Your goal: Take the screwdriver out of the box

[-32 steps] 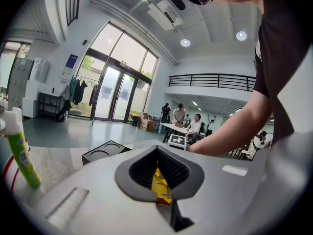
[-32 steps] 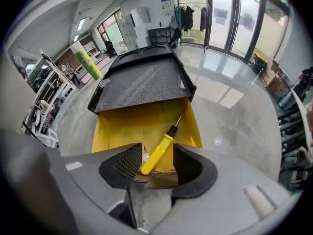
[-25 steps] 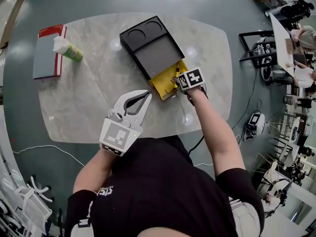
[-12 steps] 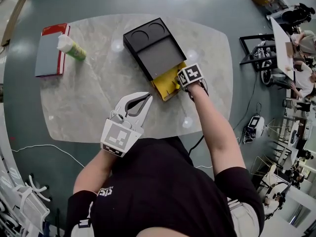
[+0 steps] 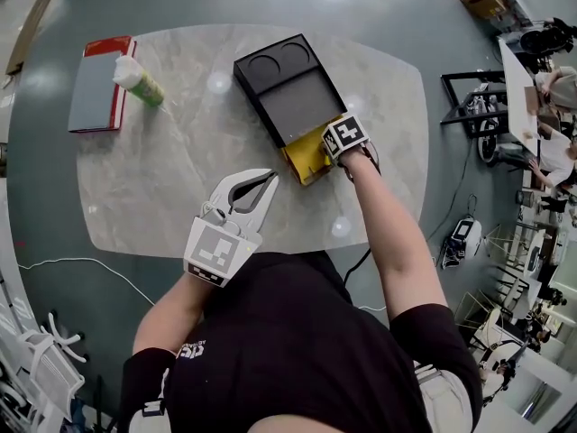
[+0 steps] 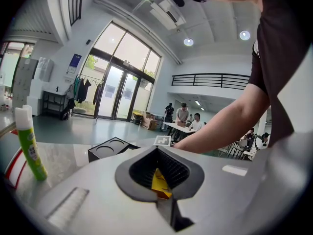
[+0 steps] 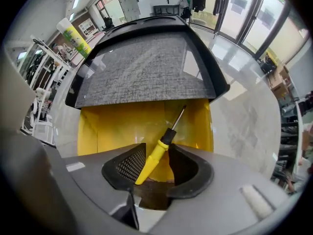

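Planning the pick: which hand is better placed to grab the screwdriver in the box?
Right: right tongs, just closing, straddle the screwdriver in the box; left tongs hang shut near the table edge.

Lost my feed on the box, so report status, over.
Left claw shut, empty. Right claw has just been closing, screwdriver between its jaws, not gripped yet. It lies in yellow tray, tip near black cover's edge.
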`<action>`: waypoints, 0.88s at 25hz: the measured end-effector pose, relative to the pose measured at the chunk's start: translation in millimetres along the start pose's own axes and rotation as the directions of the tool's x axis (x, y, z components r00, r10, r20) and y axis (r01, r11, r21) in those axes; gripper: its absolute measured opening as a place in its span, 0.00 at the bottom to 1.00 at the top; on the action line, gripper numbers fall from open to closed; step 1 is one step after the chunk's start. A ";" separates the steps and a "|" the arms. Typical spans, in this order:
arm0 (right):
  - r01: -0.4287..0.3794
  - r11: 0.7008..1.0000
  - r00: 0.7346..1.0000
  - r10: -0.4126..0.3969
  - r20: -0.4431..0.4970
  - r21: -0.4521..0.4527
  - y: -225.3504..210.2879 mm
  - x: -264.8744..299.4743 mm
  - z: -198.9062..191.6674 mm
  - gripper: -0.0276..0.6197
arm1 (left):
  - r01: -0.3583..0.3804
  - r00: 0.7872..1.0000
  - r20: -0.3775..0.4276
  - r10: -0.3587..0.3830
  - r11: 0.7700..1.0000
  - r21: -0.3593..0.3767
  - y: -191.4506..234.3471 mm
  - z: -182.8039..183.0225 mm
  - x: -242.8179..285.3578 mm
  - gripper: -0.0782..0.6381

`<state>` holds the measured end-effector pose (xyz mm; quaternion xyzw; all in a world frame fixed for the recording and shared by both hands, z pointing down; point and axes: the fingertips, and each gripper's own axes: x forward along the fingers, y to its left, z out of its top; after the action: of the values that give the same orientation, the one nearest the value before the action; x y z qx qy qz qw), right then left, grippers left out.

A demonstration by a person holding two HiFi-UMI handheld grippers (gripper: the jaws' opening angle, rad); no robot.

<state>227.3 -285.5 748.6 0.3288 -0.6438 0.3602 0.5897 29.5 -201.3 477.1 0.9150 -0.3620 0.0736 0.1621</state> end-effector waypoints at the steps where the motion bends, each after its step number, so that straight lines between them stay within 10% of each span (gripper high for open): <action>1: 0.002 1.000 1.000 -0.002 0.003 -0.001 -0.6 0.0 0.6 0.30 | -0.002 1.000 0.000 0.002 1.000 0.000 0.6 0.0 -0.6 0.11; 22: 0.013 0.996 0.994 -0.004 0.113 -0.084 12.4 -6.3 9.0 0.17 | 0.028 0.999 -0.021 -0.027 0.999 0.019 -22.1 0.5 -4.0 0.11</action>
<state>212.6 -286.7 740.9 0.3260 -0.6893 0.3111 0.5673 41.8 -183.8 470.3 0.9206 -0.3469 0.0843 0.1580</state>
